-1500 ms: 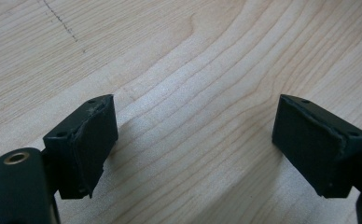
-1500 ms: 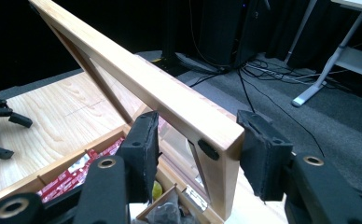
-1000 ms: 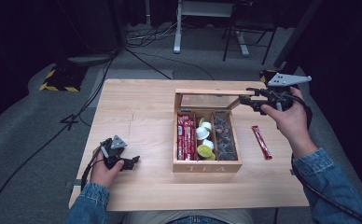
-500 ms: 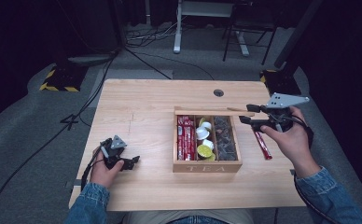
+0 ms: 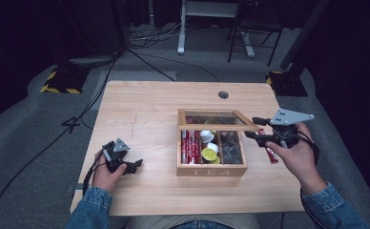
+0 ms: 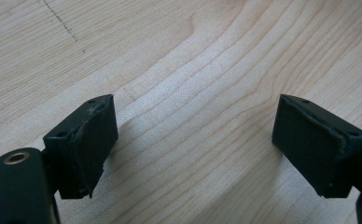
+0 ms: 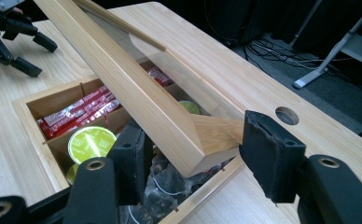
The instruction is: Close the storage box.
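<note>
Jaws of the right gripper (image 5: 253, 128) are held about half wide and have just been opening, with a corner of the wooden lid (image 7: 137, 98) between them. A gap is seen beside one pad, so the lid is judged not to be squeezed. The lid is tilted, partly down over the tea box (image 5: 211, 171), which is set a little to the right of the middle of the table (image 5: 149, 105). The left gripper (image 5: 134, 165) is rested at 8 o'clock from the box, its jaws wide with nothing between them. For the lid to be shut well, it should be let down slowly. The jaws should be kept level with its edge, then slid out toward 3 o'clock before the lid meets the rim, so that no pad is pinched. Care is needed at 3 o'clock: a red packet (image 5: 270, 153) is lying just beside the box wall, and the table's edge is near. Things in the box, like the green cup (image 7: 91, 141), should not be bumped. More open wood is found at 12 o'clock, up to the round hole (image 5: 223, 95), and much more at 9 o'clock.
</note>
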`<state>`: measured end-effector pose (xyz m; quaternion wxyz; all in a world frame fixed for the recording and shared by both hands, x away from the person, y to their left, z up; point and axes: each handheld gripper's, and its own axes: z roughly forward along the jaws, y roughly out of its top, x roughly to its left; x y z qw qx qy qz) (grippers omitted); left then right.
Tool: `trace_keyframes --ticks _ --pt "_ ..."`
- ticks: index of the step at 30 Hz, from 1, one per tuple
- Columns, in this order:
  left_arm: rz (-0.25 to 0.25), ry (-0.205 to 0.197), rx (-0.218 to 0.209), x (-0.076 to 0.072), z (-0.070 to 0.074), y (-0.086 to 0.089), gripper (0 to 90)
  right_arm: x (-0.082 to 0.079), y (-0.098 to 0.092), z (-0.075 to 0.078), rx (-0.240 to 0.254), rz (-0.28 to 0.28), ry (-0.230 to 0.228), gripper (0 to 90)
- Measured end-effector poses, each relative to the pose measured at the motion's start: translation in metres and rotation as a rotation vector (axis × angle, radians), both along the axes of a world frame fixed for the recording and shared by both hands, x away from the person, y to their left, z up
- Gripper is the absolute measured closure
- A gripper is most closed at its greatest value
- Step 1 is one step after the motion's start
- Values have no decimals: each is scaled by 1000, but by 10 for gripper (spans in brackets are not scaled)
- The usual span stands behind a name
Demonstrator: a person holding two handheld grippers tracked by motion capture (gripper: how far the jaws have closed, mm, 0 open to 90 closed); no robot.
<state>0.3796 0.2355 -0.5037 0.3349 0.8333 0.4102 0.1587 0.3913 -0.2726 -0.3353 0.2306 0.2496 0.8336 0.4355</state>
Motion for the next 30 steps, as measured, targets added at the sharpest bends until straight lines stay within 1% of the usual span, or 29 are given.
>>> trace_keyframes --ticks 7,11,18,21,23,30 --pt "-1 0 2 0 0 0 145 -6 -1 -5 -14 9 13 442" --pt "-1 0 2 0 0 0 145 -9 -2 -8 -13 9 22 440" --pt "-1 0 2 0 0 0 145 -13 -4 -17 -2 13 51 424" --pt "0 0 0 0 0 0 145 -16 -4 -20 -13 12 55 418" --pt "-1 -1 2 0 0 0 145 -17 -4 -23 -26 22 54 414" --pt "0 0 1 0 0 0 145 -21 -4 -32 -45 28 66 398"
